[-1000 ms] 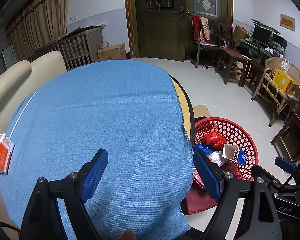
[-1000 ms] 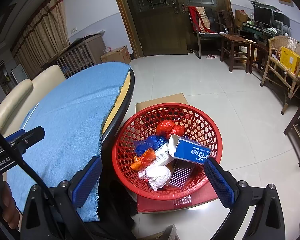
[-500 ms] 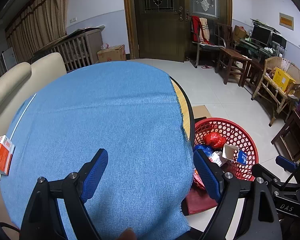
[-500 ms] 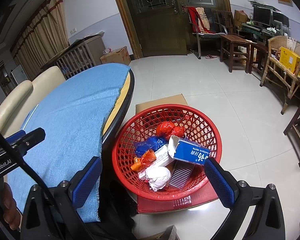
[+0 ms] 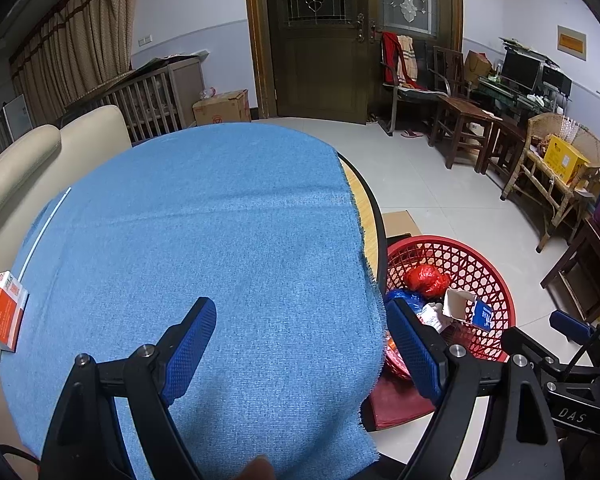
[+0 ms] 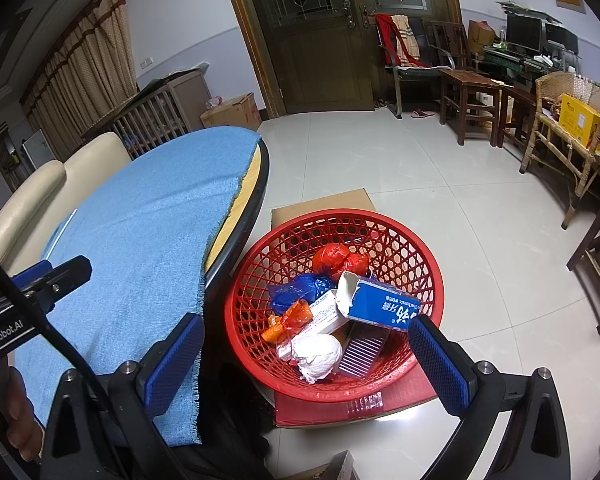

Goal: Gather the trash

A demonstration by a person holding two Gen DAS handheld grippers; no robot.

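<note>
A red mesh basket (image 6: 428, 280) stands on a red box beside the round table. It holds a blue carton (image 6: 384, 304), red (image 6: 338, 258), blue and orange bags, and a white wad (image 6: 316, 356). The basket also shows in the left wrist view (image 5: 488, 276). My right gripper (image 6: 304, 344) is open and empty above the basket's near rim. My left gripper (image 5: 300, 332) is open and empty over the blue cloth (image 5: 204, 248) on the table. An orange and white box (image 5: 2, 312) lies at the table's left edge.
A beige sofa (image 5: 28, 160) runs along the table's left side. A cardboard sheet (image 6: 324, 204) lies behind the basket. Wooden chairs (image 6: 472, 96) and a wicker bench (image 6: 572, 136) stand at the right. Tiled floor lies open toward the door.
The left gripper's view has crept slightly back over the cloth. The right gripper and the basket's contents have not visibly moved.
</note>
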